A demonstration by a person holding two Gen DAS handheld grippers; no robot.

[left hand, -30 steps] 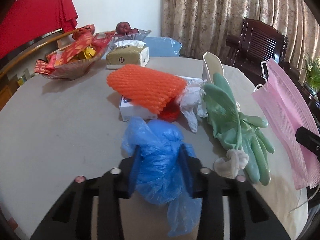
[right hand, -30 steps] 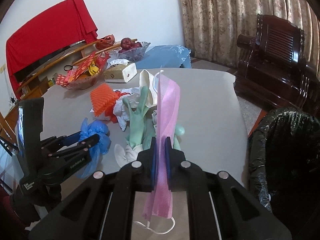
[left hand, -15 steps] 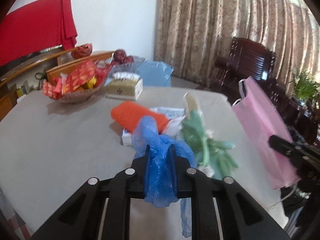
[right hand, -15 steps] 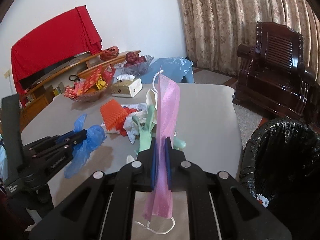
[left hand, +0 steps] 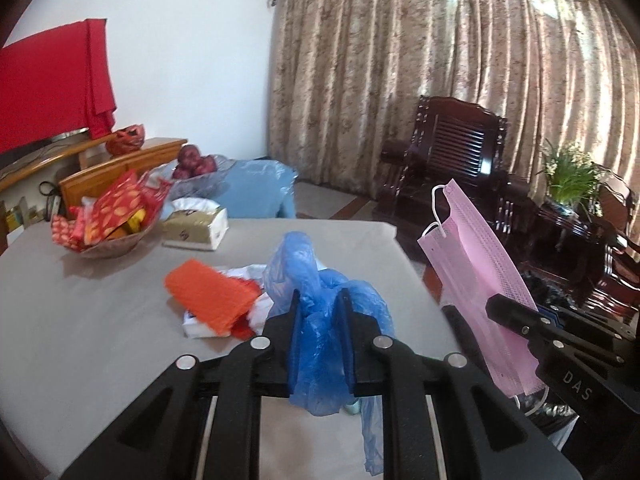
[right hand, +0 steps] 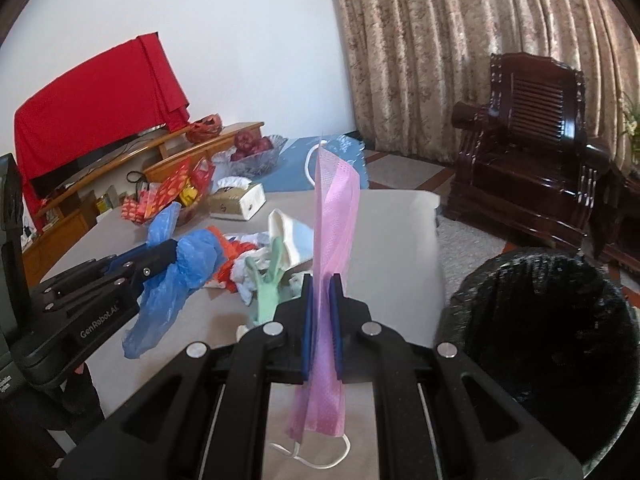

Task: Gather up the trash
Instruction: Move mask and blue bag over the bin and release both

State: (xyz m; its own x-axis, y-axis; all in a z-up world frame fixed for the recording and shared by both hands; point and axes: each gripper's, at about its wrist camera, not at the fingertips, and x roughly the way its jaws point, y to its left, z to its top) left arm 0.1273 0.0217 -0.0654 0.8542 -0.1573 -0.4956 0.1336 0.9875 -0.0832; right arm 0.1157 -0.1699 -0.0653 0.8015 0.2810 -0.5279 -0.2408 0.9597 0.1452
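My left gripper point(left hand: 320, 300) is shut on a crumpled blue plastic bag point(left hand: 324, 344) and holds it above the grey table point(left hand: 80, 320); it also shows in the right wrist view point(right hand: 172, 246), with the blue plastic bag point(right hand: 184, 272) hanging from it. My right gripper point(right hand: 322, 284) is shut on a pink face mask point(right hand: 334, 220), held upright above the table's right side; the pink face mask point(left hand: 476, 276) shows in the left wrist view too. An orange foam net point(left hand: 212, 296), white wrappers and a green rubber glove point(right hand: 268, 284) lie on the table. A black-lined trash bin point(right hand: 552, 344) stands right of the table.
A bowl of red snack packets point(left hand: 108, 220), a tissue box point(left hand: 196, 228) and a glass fruit bowl point(right hand: 252, 152) stand at the table's far end. A dark wooden armchair point(right hand: 532, 152) and curtains lie beyond. A potted plant point(left hand: 572, 176) stands at the right.
My left gripper has lifted the blue bag off the table and swung right. My right gripper has carried the mask to the right, nearer the bin.
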